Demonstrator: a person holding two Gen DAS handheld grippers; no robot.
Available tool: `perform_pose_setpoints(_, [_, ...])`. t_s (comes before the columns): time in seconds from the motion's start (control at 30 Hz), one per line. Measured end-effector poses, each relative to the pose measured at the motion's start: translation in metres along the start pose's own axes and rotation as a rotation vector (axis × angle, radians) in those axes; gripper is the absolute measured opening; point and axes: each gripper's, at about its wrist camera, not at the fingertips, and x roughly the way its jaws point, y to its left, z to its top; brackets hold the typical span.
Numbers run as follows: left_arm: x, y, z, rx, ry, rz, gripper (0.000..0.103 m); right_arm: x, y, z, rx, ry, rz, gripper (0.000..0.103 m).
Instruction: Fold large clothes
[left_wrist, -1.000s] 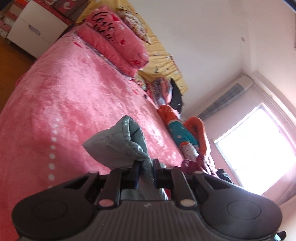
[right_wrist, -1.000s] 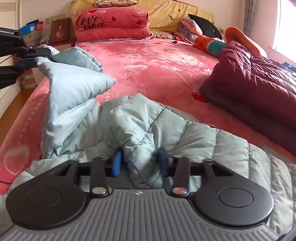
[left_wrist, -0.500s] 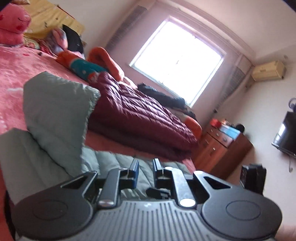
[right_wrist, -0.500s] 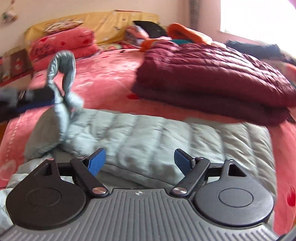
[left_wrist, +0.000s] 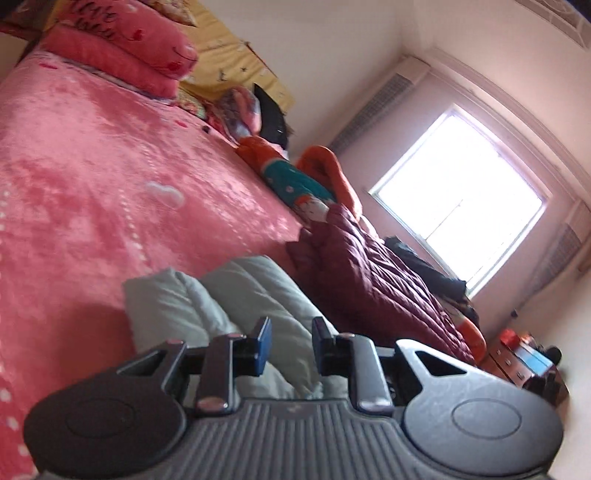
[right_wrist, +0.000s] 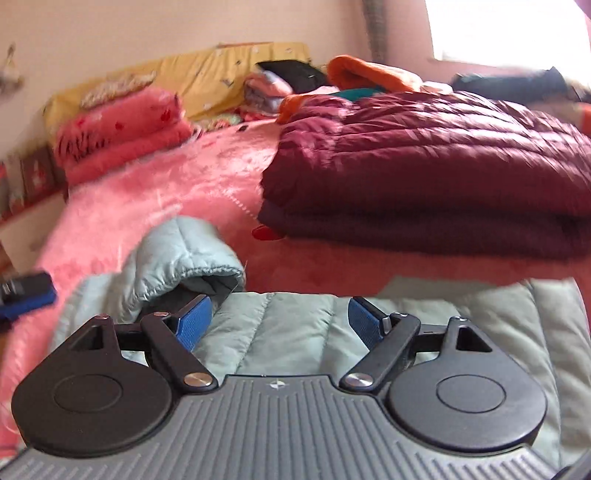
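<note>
daylight from window (left_wrist: 458, 206), blown out | motion blur | fisheye-bent edges

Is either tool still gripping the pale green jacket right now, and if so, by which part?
Neither. The right tool stands wide open above the pale green jacket; the left tool has just been opening, its pads clear of the fabric.

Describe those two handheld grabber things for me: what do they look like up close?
Both look alike. Each has a grey ribbed body with a small star-like mark, two round black discs, and black link arms with silver rivets. The left gripper and the right gripper each carry jaws faced with blue textured pads. No cables, hands or sleeves show.
</note>
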Motion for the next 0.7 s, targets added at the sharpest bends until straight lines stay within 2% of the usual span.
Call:
perform_pose_setpoints(0.1, [-0.004,0.009,0.004,-0.048,-0.041,0.054,0.022,0.028,0.021,0.003,-0.101,0.05,-0.013,0.101])
perform_pose_setpoints(0.2, [-0.007,0.016,0.005,-0.074,-0.052,0.091,0.023,0.051,0.035,0.009,-0.119,0.083,-0.008,0.101])
perform_pose_setpoints(0.37, [-0.007,0.024,0.007,-0.098,-0.052,0.116,0.023,0.08,0.04,0.021,0.018,0.113,0.002,0.102])
perform_pose_setpoints(0.57, [-0.005,0.022,0.005,-0.066,-0.043,0.138,0.023,0.115,0.032,0.033,0.232,0.147,0.04,0.103])
perform_pose_setpoints(0.63, [-0.004,0.023,0.005,-0.073,-0.037,0.14,0.024,0.117,0.034,0.031,0.254,0.144,0.074,0.102])
perform_pose_setpoints(0.7, [-0.004,0.022,0.004,-0.069,-0.035,0.149,0.027,0.115,0.042,0.029,0.227,0.129,0.099,0.095])
